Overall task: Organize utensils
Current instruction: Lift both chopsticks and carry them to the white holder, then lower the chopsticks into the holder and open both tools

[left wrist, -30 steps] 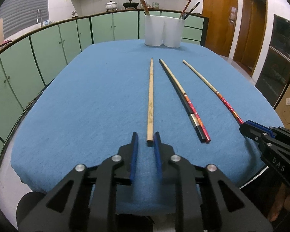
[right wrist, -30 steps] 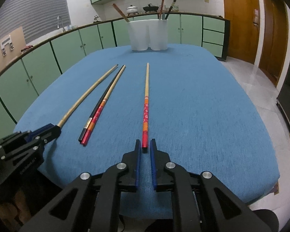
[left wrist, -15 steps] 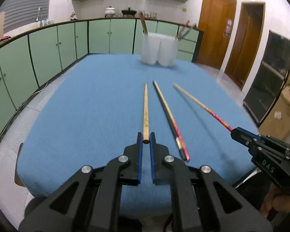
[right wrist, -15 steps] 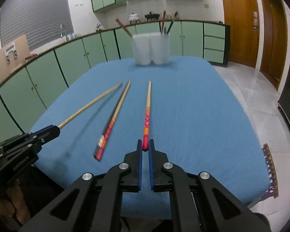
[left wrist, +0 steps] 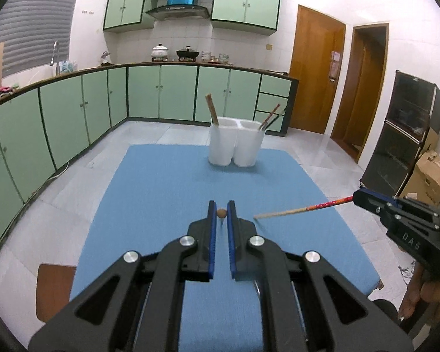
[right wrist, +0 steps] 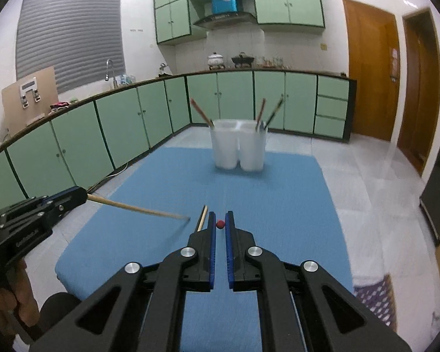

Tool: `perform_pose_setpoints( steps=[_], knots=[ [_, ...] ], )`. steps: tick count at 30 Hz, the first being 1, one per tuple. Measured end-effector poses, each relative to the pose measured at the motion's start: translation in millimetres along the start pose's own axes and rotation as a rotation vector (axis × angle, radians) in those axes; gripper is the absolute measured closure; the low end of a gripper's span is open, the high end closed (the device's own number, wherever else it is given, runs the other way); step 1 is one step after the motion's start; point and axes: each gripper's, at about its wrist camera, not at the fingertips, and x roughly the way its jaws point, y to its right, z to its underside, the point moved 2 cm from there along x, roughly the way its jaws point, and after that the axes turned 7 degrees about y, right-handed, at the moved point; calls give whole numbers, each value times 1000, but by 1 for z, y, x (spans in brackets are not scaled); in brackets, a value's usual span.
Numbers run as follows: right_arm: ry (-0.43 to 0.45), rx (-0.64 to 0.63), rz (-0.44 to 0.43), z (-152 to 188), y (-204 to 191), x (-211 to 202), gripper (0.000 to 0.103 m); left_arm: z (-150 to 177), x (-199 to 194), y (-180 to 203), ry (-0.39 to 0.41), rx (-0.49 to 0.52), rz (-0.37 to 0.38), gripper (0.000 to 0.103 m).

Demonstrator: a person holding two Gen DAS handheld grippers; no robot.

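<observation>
The left tongs (left wrist: 221,213) clamp the wooden chopstick (left wrist: 221,213); the right tongs (right wrist: 219,224) clamp the red-ended chopstick (right wrist: 219,224), both above the bench (left wrist: 161,182).

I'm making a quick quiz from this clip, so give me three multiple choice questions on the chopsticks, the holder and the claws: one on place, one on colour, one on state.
1. Where does the white holder stand?
A. At the far end of the blue cloth
B. On the floor
C. On the counter

2. What colour is the end of the chopstick in the right claw?
A. Green
B. Red
C. White

3. What state is the left claw in?
A. Wide open and empty
B. Out of view
C. Shut on a plain wooden chopstick

Answers:
1 A, it sits on the cloth's far end.
2 B, a red tip shows between the blue pads.
3 C, the wooden end is pinched between its pads.
</observation>
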Motion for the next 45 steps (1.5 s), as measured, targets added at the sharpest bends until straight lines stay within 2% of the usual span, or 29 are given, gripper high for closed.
perform_pose_setpoints(
  steps=[9,15,22,27,34,41,45],
  knots=[
    [-76,-84,-37,-58,-5,47,97,-51,43,-4,-57,57,49,97],
    [-138,-88,-59,-89,-1,79,97,-79,72,-13,-99,54,76,97],
    [-154,-86,-56,-122,9,94,97,-110,90,-11,-94,71,90,97],
    [-131,-73,-50,-152,18,98,97,-146,96,1,-41,104,91,97],
    [-60,-29,-41,-213,33,109,97,-208,106,21,70,112,85,97],
    [18,-21,-3,-264,49,134,97,-268,136,26,176,55,54,97],
    [42,-21,14,-277,60,160,97,-284,162,35,208,63,36,97]
  ],
)
